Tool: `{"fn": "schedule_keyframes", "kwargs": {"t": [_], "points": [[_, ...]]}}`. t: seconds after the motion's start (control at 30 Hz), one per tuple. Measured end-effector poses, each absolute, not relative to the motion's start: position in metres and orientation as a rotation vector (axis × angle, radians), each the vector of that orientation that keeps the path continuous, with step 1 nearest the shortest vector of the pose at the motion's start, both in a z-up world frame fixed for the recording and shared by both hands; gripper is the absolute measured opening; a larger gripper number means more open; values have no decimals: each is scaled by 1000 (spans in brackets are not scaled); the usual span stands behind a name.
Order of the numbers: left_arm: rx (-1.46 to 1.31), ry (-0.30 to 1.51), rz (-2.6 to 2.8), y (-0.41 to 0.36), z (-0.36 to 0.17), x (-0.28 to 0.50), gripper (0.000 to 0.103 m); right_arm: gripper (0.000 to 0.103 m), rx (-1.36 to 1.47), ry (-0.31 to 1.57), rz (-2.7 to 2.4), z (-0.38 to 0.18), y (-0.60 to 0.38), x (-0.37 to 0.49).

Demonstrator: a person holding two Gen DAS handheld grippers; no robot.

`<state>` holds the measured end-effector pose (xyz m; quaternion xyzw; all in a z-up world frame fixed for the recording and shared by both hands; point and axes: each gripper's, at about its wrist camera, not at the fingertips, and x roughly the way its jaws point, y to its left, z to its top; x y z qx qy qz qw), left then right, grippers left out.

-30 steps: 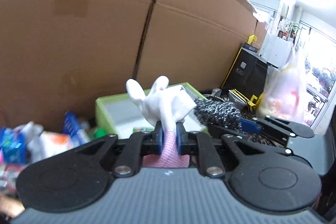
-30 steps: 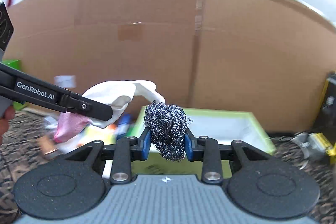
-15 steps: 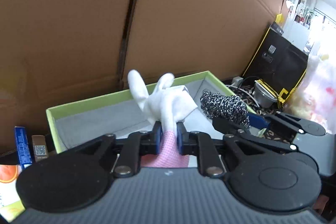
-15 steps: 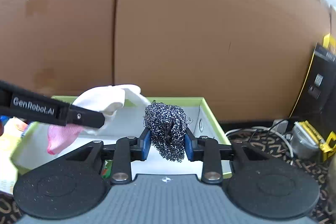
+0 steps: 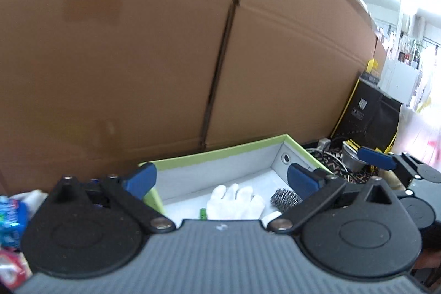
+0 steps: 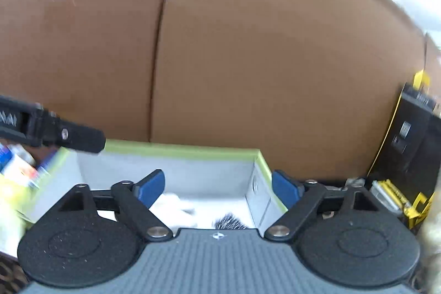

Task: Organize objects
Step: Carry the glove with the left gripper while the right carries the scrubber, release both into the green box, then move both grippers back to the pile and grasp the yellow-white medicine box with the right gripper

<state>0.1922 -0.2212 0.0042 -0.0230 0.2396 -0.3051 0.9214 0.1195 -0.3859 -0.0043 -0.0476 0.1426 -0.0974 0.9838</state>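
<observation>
Dropped white fabric glove and steel-wool scouring ball into green-rimmed cardboard box (both grippers' jaws spread wide, empty); next, probably fetching remaining clutter.

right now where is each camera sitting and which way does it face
Left wrist: sits on the left gripper, looks forward and down into the green-rimmed box against the cardboard wall; its own open blue-padded fingers show, with the right gripper at right.
Right wrist: sits on the right gripper, faces the same box; its open fingers show, the left gripper's finger at left.
Shared: box, white glove, steel wool scourer.
</observation>
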Motion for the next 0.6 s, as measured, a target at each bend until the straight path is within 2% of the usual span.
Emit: {"fn": "schedule_keyframes", "kwargs": {"t": [0.1, 0.33, 0.6], "points": [[-27, 500, -547, -195, 10, 158, 103, 99, -85, 215, -170, 9, -370, 91], [-62, 600, -378, -107, -33, 103, 103, 100, -40, 159, -45, 4, -323, 35], [-164, 732, -172, -3, -83, 86, 103, 100, 29, 295, 118, -45, -264, 18]]}}
